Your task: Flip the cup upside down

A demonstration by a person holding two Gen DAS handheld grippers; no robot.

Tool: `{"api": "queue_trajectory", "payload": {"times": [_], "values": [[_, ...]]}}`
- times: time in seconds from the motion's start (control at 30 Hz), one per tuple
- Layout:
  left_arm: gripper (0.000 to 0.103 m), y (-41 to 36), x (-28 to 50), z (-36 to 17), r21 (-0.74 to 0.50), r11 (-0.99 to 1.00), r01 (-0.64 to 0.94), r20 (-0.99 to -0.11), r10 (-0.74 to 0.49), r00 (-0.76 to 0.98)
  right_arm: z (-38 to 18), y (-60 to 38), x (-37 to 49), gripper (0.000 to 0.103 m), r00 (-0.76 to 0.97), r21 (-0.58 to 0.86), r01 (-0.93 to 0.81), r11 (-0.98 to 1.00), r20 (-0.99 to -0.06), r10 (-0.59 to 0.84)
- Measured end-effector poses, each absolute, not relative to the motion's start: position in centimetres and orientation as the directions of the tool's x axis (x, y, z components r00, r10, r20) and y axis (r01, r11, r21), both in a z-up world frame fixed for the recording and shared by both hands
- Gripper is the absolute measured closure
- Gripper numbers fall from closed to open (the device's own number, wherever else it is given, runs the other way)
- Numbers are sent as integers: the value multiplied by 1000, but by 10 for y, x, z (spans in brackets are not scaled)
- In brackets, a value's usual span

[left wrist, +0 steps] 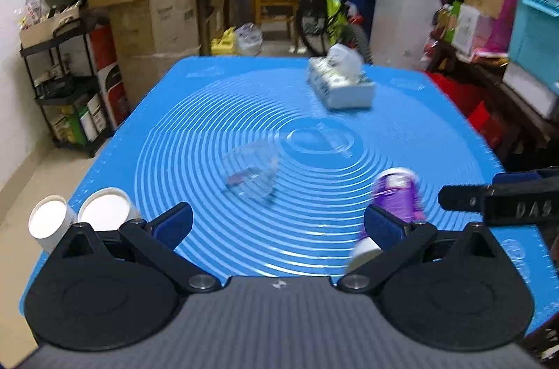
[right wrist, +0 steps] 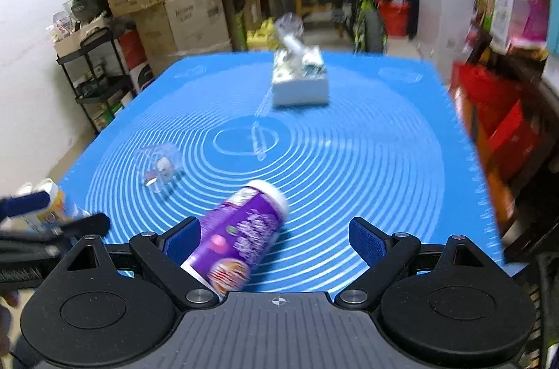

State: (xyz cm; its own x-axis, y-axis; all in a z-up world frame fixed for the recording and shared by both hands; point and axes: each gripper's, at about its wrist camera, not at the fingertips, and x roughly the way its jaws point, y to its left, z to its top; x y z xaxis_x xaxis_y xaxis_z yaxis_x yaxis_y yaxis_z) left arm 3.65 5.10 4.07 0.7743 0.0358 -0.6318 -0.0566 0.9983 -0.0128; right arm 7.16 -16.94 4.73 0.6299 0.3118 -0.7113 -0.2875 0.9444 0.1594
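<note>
A clear cup (left wrist: 252,171) lies on its side on the blue mat (left wrist: 209,110), beside a toppled purple can (right wrist: 241,234); the left gripper (left wrist: 277,224) and right gripper (right wrist: 276,238) hover spread wide, empty.

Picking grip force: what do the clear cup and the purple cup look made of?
Clear cup: probably thin glossy plastic; the mat's rings show through it. Purple cup: likely printed paper or plastic with a white rim; blur leaves it open.

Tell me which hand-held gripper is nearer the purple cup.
Right. The purple cup lies on its side between the open fingers of the right hand-held gripper, against its left finger. The left hand-held gripper, also open, has it just outside its right finger.
</note>
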Motion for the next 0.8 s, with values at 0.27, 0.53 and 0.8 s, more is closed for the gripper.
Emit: {"api": "queue_trajectory", "payload": {"times": [0.27, 0.53, 0.8], "values": [[0, 65, 53, 16, -2, 995, -100, -673, 73, 736, 14, -145, 124, 11, 451, 274, -222, 936, -822, 348], [0, 62, 58, 8, 19, 996, -82, -690, 72, 720, -20, -132, 150, 18, 308, 310, -181, 933, -884, 353], [0, 60, 58, 6, 12, 997, -79, -701, 65, 710, -7, -134, 130, 26, 366, 332, -248, 910, -838, 406]]}}
